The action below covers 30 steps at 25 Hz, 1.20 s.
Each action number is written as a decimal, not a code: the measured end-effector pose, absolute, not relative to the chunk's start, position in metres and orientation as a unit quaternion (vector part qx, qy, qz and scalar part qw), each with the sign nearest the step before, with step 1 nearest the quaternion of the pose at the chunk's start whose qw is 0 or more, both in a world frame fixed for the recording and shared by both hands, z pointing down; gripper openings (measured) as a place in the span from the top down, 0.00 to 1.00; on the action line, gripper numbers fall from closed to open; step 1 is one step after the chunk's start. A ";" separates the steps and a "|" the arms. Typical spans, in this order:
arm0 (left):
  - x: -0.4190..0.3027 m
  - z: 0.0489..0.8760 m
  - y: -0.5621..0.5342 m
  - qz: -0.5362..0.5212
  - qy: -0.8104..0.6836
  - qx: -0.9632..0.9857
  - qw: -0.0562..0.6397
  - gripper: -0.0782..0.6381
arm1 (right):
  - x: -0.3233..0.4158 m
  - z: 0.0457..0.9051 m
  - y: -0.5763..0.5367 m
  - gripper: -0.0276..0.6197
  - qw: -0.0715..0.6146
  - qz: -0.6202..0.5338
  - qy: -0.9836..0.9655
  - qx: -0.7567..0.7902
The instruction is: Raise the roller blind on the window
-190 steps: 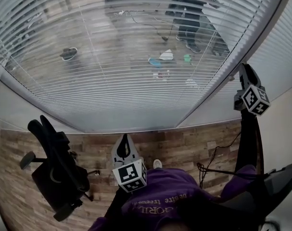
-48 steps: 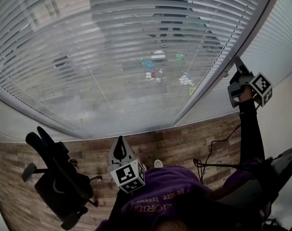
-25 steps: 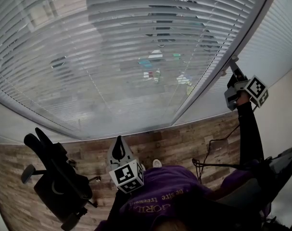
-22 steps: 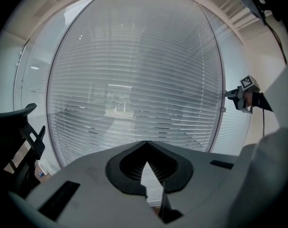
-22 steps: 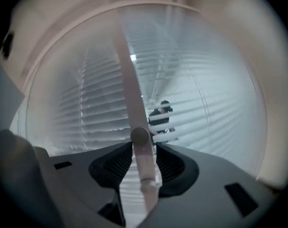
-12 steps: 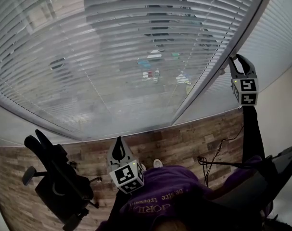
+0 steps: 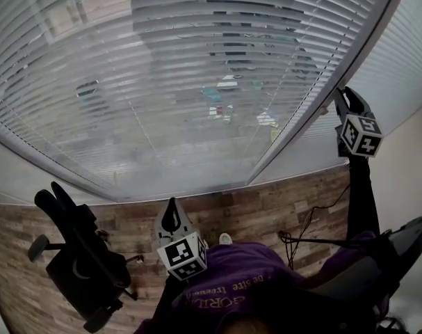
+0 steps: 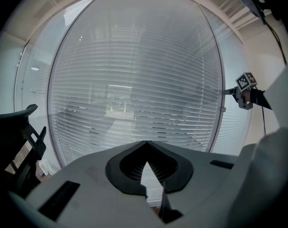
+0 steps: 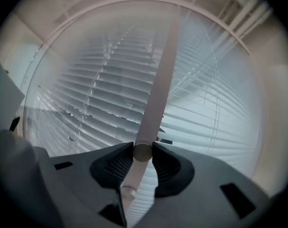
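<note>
The slatted blind [image 7: 197, 82] hangs fully down over the window, its bottom rail [image 7: 127, 195] near the sill, so none of the raising shows as done. The slats are tilted enough that the scene beyond shows through. At the blind's right edge, the right claw [image 9: 143, 148] is clamped on the lower end of the pale wand [image 9: 159, 75]. Its jaws have just been closing, and they now touch the rod on both sides. The left claw [image 8: 146, 145] is held low and near the person, with its tips together and nothing between them. Since a wand likely only tilts slats, the whole lift appears still to come, perhaps by the thin cords [image 9: 215, 80] just right of the wand.
</note>
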<state>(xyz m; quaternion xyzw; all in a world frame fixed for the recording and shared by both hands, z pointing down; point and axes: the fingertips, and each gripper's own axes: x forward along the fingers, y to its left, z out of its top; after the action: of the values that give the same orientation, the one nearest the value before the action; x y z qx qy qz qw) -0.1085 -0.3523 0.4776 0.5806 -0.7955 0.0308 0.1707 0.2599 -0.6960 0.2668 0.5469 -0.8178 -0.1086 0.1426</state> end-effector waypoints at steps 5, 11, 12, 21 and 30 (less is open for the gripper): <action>-0.109 0.477 -0.350 0.029 -0.796 0.580 0.172 0.89 | 0.264 0.264 -0.697 0.77 0.065 0.008 -0.832 0.550; -0.112 0.476 -0.349 0.027 -0.798 0.577 0.173 0.89 | 0.265 0.260 -0.697 0.77 0.002 0.097 -0.833 0.544; -0.112 0.476 -0.349 0.026 -0.798 0.576 0.174 0.89 | 0.265 0.260 -0.697 0.77 -0.010 0.114 -0.833 0.542; -0.112 0.478 -0.350 0.025 -0.797 0.577 0.175 0.89 | 0.268 0.262 -0.699 0.77 -0.078 0.201 -0.824 0.524; -0.112 0.480 -0.352 0.023 -0.798 0.576 0.176 0.89 | 0.274 0.268 -0.702 0.77 -0.209 0.357 -0.773 0.480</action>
<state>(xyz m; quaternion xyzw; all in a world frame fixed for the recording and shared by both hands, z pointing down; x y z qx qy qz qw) -0.1119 -0.3516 0.4804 0.5764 -0.7976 0.0232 0.1764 0.2741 -0.7024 0.2684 0.4798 -0.7734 0.3575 -0.2092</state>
